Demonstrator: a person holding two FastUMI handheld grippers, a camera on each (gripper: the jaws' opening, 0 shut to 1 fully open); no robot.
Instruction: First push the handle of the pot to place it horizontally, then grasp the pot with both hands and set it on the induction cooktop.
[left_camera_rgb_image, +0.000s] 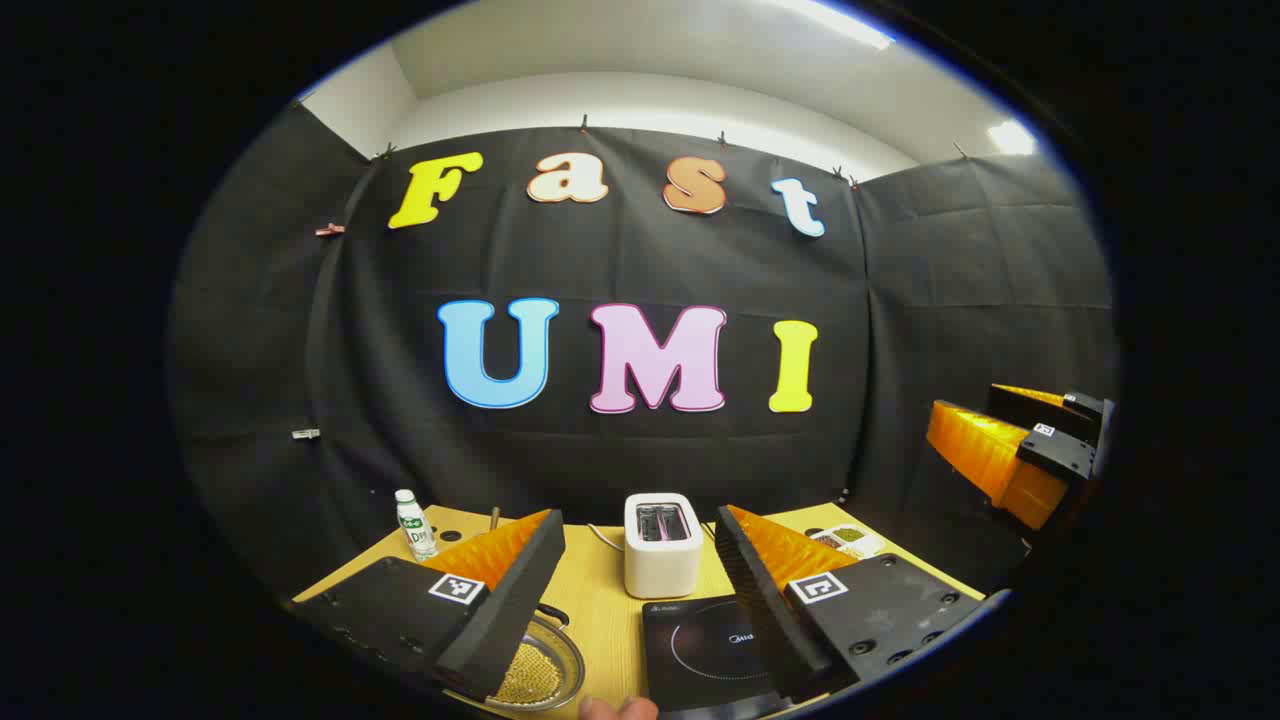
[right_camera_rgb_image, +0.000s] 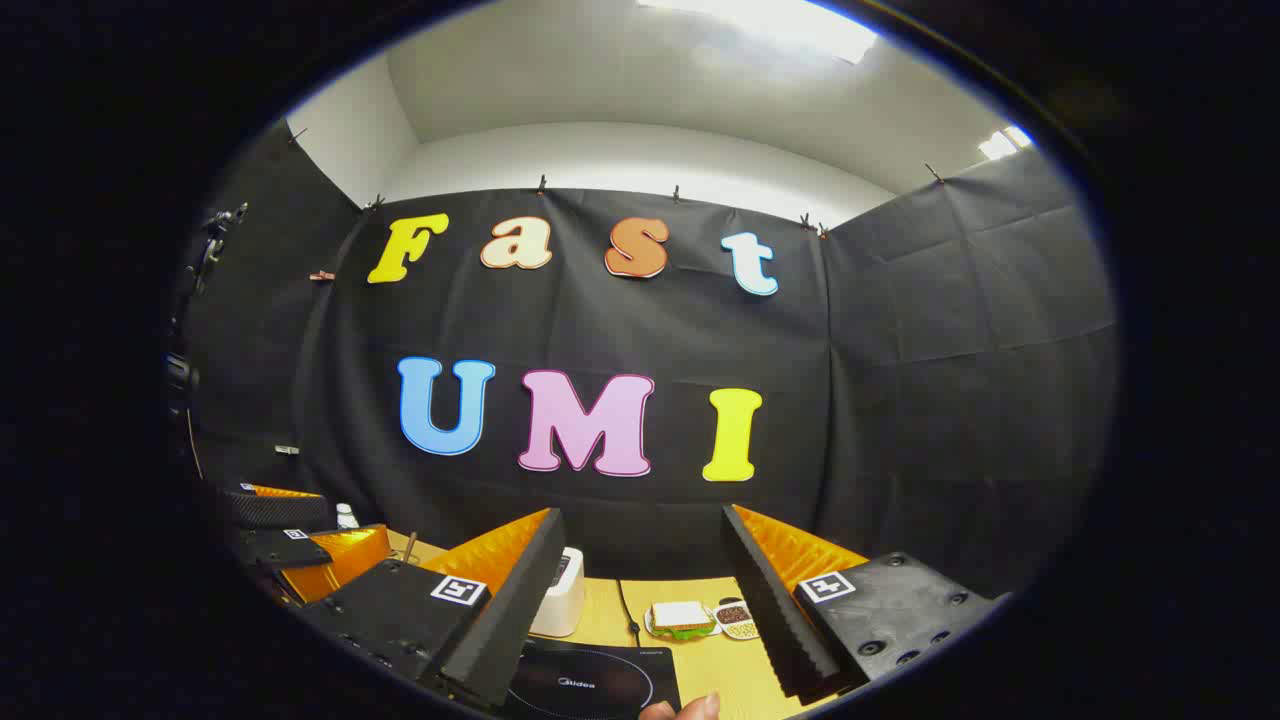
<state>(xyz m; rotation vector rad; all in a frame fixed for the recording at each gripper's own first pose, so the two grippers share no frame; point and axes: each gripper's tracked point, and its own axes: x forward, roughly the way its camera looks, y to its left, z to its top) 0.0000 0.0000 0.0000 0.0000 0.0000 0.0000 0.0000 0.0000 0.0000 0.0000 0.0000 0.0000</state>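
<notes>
Hovering above the near edge of the wooden tabletop (left_camera_rgb_image: 600, 610), the left gripper (left_camera_rgb_image: 640, 600) has its jaws spread wide, nothing between them. In the left gripper view the pot (left_camera_rgb_image: 545, 670) sits low at the near edge, partly behind the left finger; it is a glass-walled vessel holding small yellowish beads, with a dark handle loop (left_camera_rgb_image: 553, 612) at its far rim. Handle orientation cannot be judged from here. The black induction cooktop (left_camera_rgb_image: 705, 650) lies just beside the pot to its right, a strip of bare wood between them. A white toaster (left_camera_rgb_image: 662, 545) stands behind the cooktop, close to its far edge, a small bottle (left_camera_rgb_image: 414, 524) toward the far left corner, and food dishes (left_camera_rgb_image: 848, 540) at far right. The right gripper (right_camera_rgb_image: 640, 610), jaws likewise spread and empty, looks over the cooktop's near edge; a sandwich plate (right_camera_rgb_image: 682, 620) and a small bowl (right_camera_rgb_image: 737, 619) sit beyond. A fingertip (right_camera_rgb_image: 690, 708) shows at the bottom rim.
</notes>
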